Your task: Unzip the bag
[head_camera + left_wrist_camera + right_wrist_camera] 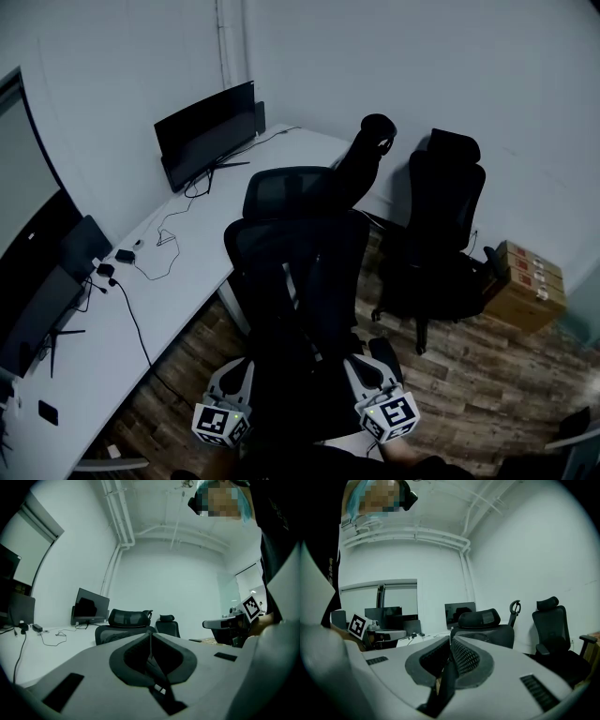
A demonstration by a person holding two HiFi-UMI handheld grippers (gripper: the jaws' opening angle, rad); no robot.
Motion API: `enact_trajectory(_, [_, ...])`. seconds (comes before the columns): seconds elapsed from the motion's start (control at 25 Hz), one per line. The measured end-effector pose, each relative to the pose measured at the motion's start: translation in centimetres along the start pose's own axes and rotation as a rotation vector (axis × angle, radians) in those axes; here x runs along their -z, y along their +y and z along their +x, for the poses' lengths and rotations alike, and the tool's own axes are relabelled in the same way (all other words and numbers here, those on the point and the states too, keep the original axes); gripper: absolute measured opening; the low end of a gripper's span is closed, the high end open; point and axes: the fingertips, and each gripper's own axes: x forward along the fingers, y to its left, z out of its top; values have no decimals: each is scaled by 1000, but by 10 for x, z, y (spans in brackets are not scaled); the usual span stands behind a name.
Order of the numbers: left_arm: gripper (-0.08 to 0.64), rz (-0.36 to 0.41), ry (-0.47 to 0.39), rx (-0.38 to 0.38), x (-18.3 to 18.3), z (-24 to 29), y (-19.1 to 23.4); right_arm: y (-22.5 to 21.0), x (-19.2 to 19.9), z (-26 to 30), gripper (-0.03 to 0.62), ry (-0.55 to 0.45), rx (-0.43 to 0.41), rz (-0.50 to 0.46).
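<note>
Fingers (pixel 133 657) were shut on both grippers, nothing pinched. Head view: left gripper (pixel 236 377) and right gripper (pixel 364 367) sat low, flanking a dark bulk (pixel 292 375) at the near office chair (pixel 295 239); couldn't separate bag from chair there. Left gripper view: pads (pixel 166 656) touching, desk (pixel 33 651) off to the left. Right gripper view: pads touching, monitor (pixel 460 611) ahead.

A white desk (pixel 192 267) runs along the wall. A dark monitor (pixel 208 139) stands at its far end and a second monitor (pixel 37 300) by its left edge, with loose cables (pixel 139 328) between them. Black office chairs (pixel 298 258) crowd the wooden floor (pixel 450 361) off the desk's right edge. A cardboard box (pixel 527 281) sits on the floor beyond them.
</note>
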Motion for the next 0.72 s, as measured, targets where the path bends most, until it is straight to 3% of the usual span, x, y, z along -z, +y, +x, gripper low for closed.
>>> enact_trajectory(0.72, [23,10,74,141,6,86,113,11,-1,102,48,-7,160,42])
